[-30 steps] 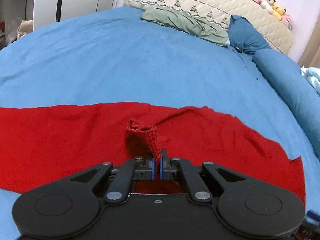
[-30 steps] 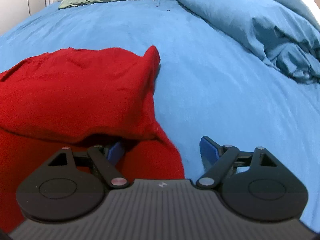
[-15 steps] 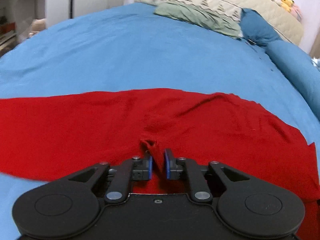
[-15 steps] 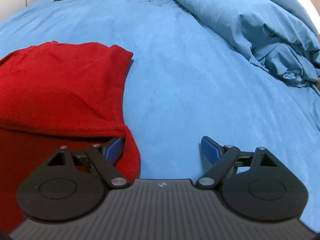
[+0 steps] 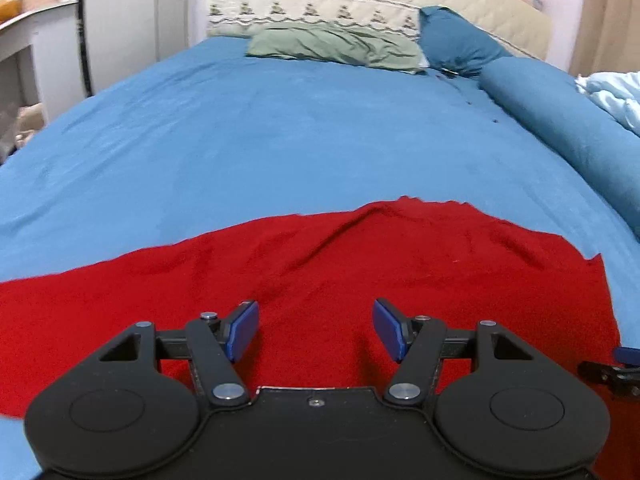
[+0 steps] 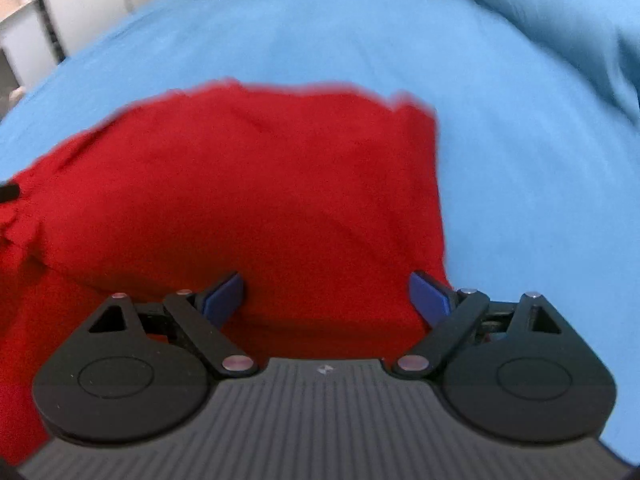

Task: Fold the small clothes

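Observation:
A red knit garment [image 5: 360, 264] lies flat on the blue bedsheet [image 5: 280, 132], folded over with one layer on another. My left gripper [image 5: 316, 330] is open and empty just above its near part. In the right wrist view the same red garment [image 6: 260, 184] fills the left and middle, and its right edge runs down toward my right gripper [image 6: 326, 294], which is open and empty over it. The right view is blurred.
A green pillow [image 5: 336, 46] and a dark blue pillow [image 5: 456, 40] lie at the head of the bed by a quilted headboard [image 5: 360, 8]. A rolled blue duvet [image 5: 568, 120] runs along the right side. White furniture [image 5: 36, 48] stands left of the bed.
My left gripper opened and let go of the pinched red fabric, which now lies flat. My right gripper, open throughout, swung left over the garment.

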`<state>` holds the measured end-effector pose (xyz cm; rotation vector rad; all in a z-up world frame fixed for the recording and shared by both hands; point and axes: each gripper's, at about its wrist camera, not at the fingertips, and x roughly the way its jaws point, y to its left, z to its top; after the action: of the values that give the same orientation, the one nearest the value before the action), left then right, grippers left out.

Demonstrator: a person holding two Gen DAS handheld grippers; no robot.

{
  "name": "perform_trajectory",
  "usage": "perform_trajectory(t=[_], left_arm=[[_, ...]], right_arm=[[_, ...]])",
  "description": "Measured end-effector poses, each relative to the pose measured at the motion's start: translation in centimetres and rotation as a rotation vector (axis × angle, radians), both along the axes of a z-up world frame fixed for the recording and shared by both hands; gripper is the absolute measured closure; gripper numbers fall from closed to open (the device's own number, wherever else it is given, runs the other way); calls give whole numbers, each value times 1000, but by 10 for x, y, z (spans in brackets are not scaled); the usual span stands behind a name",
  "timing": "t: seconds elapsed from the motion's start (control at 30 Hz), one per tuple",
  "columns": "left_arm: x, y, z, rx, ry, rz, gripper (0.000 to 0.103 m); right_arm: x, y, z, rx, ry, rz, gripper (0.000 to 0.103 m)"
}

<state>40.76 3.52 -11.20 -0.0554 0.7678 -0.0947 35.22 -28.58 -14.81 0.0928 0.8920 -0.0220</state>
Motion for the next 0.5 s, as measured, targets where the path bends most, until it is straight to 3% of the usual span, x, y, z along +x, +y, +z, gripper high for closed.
perform_trajectory(t=[0.1, 0.2, 0.37, 0.5], left_arm=[[12, -3, -6, -3, 16, -28, 35], [25, -4, -23, 6, 86, -33, 35], [15, -3, -35, 37, 97, -39, 35], [16, -3, -36, 54, 98, -41, 35]], right_arm=[[2, 0, 14, -3, 6, -26, 0], [20, 1, 31, 9, -107, -13, 0], [87, -20, 6, 75, -97, -83, 0], [112, -42, -6, 50, -99, -136, 0]])
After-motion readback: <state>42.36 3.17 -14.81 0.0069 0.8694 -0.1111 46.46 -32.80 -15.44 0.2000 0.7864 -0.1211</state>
